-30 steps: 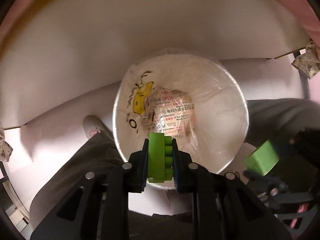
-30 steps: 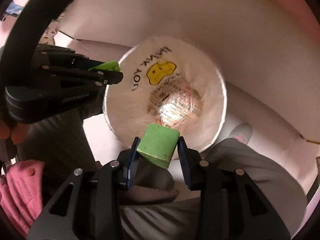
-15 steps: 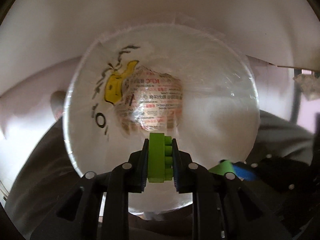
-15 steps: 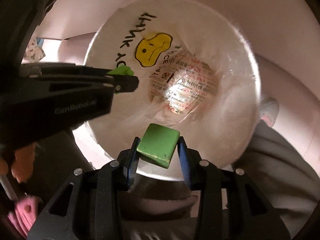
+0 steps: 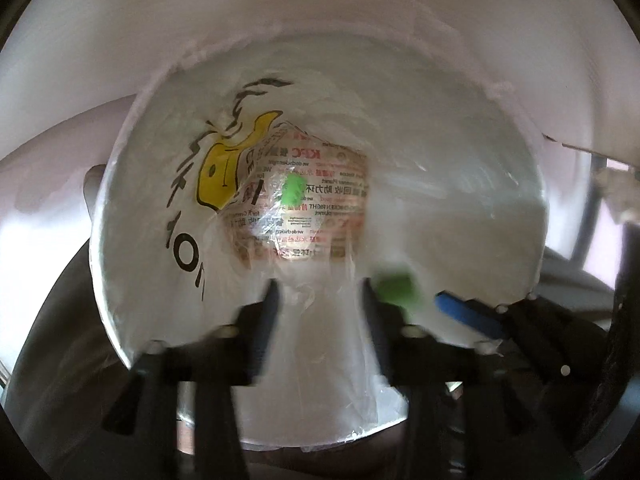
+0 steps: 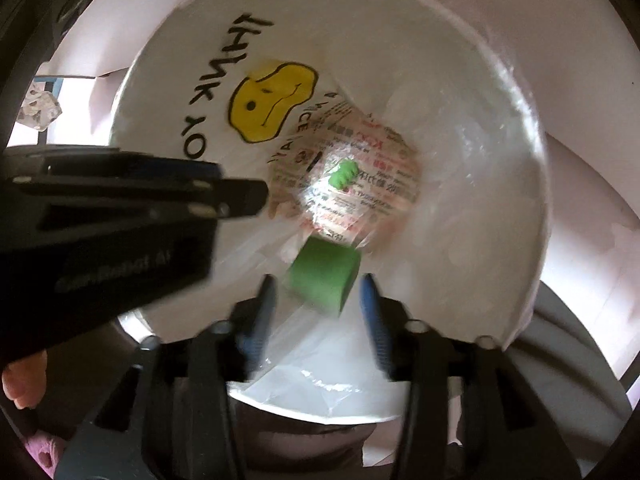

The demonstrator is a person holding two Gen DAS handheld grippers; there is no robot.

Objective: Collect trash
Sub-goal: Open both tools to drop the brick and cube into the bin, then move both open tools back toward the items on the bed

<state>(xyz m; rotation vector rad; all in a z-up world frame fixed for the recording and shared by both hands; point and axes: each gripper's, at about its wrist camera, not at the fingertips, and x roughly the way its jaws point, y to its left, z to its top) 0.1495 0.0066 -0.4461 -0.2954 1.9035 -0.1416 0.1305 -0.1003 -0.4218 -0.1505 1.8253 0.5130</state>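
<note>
Both grippers are hanging right over the bin (image 6: 500, 128) mouth so drops land inside. Left gripper (image 5: 318, 300) is spread wide, holding nothing; its studded green brick (image 6: 343, 174) is lying deep on the printed wrapper (image 6: 384, 184) at the bottom. Right gripper (image 6: 318, 300) is spread too, and the green block (image 6: 322, 276) is sitting loose between its fingers, probably falling.
</note>
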